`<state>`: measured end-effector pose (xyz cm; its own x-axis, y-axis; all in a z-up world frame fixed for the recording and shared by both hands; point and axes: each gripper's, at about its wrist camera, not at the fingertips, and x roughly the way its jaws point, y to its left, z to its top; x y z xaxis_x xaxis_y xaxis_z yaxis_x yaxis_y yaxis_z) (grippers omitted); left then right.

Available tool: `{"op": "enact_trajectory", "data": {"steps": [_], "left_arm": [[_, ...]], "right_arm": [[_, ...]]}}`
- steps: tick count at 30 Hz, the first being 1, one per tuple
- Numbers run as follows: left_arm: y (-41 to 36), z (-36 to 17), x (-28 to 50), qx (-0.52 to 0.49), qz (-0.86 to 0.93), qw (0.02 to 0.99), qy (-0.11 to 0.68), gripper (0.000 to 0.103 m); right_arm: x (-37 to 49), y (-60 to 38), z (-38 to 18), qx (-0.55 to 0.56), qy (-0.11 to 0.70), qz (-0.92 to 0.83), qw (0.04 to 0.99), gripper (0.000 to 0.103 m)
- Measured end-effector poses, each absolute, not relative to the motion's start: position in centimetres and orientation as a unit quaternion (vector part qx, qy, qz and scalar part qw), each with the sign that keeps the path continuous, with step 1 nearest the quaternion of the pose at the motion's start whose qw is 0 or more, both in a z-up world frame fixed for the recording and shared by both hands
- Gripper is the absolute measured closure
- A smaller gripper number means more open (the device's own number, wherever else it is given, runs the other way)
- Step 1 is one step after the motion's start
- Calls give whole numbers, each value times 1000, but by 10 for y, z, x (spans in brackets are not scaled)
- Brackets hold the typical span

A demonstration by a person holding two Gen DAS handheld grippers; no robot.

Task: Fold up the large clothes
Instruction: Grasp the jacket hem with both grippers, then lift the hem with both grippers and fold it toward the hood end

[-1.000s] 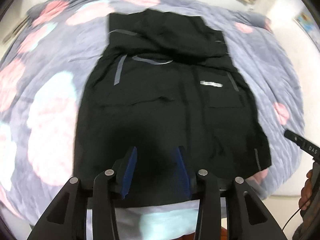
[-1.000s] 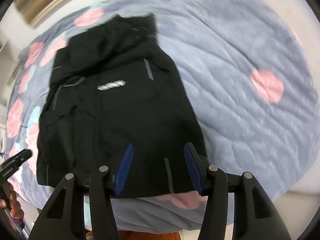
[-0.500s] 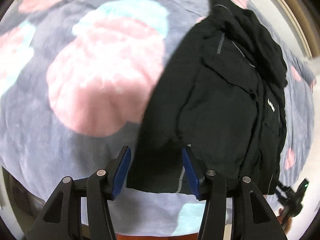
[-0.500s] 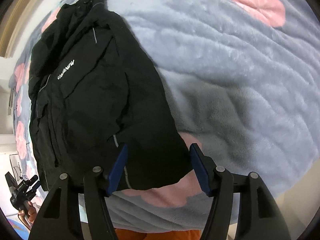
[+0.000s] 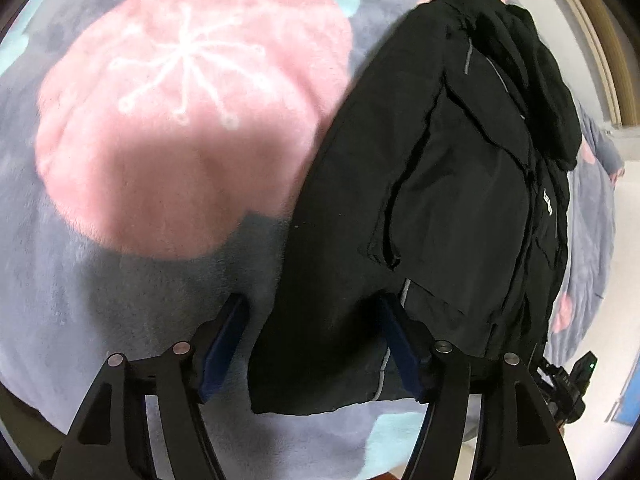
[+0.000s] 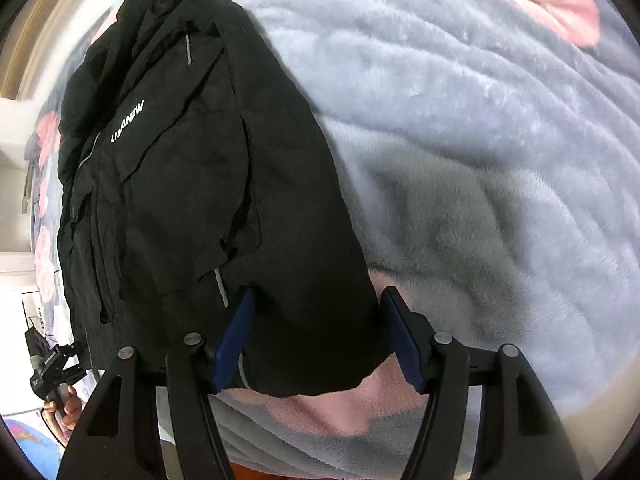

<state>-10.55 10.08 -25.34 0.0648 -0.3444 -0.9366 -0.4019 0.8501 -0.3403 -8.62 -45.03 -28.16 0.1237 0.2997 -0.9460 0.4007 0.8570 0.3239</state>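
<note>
Left wrist view shows the grey blanket [image 5: 120,300] with a big pink flower [image 5: 188,120] on the bed, which the right wrist view lacks; there white lettering [image 6: 128,122] reads clearly on the black jacket [image 6: 192,200] lying flat. Both tools point steeply down over the hem corners: left tool [image 5: 314,340] and right tool [image 6: 316,334] have just been opening, fabric between their pads, unclamped.

A bed fills both views under a fluffy grey blanket [image 6: 500,128] with big pink and mint blobs [image 5: 192,112]. A pale wall [image 5: 624,240] and wooden trim [image 5: 592,40] lie behind it.
</note>
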Motion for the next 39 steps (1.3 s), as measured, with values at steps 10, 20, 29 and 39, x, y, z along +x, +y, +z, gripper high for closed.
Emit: {"op": "enact_trajectory", "data": {"steps": [10,20,29,39], "left_arm": [[94,-245,-105,-261,-19,690,675,34],[83,-257,-100,-250,-25,684,685,36],[74,-202,-86,-229,-71,728,642,94],[79,-101,-15,-260,-109,800,530,94]], "right_arm": [[-92,-449,-278,263,653,-23,710,35],[-83,-439,-289,293,654,-9,698,50],[-61,-408,-228,228,626,23,745,83],[15,-421,-135,218,540,34,812,83]]}}
